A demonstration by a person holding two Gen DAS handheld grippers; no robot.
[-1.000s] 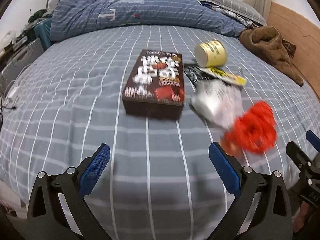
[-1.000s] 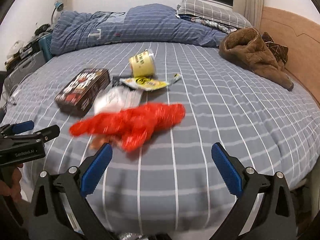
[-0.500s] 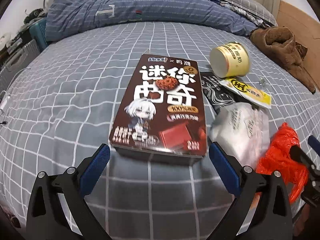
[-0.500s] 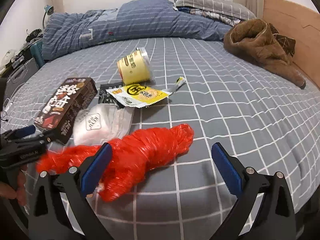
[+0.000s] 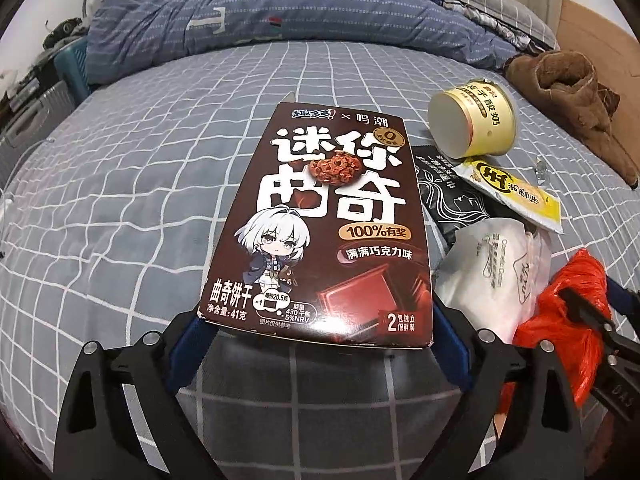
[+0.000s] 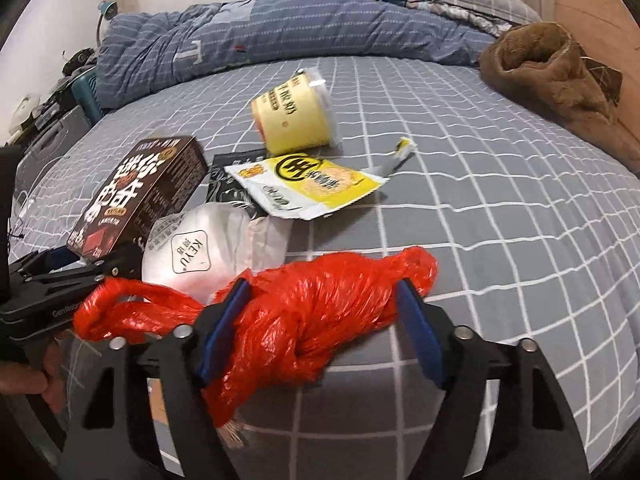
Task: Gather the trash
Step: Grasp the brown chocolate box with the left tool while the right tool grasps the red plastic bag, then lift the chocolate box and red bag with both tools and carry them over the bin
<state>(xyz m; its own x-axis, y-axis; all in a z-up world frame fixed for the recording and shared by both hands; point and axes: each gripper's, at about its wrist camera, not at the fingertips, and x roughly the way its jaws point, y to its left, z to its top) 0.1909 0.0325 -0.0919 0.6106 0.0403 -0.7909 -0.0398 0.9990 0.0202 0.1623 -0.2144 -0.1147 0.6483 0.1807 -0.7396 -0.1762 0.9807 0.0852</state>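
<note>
My left claw (image 5: 316,344) is closing around the box (image 5: 328,232), not yet gripping; my right claw (image 6: 320,332) is closing around the red bag (image 6: 320,304) on the bed (image 6: 500,200). A white pouch (image 6: 208,248), wrappers (image 6: 308,188) and cup (image 6: 292,120) crowd between.

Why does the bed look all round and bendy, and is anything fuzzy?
Left wrist view: the fisheye lens bows the checked bedsheet into a dome and darkens the corners; the cookie box print reads sharp. Right wrist view: same bending; the red plastic bag and the yellow cup look a little smeared, with a small glare spot on the cup's top.
</note>
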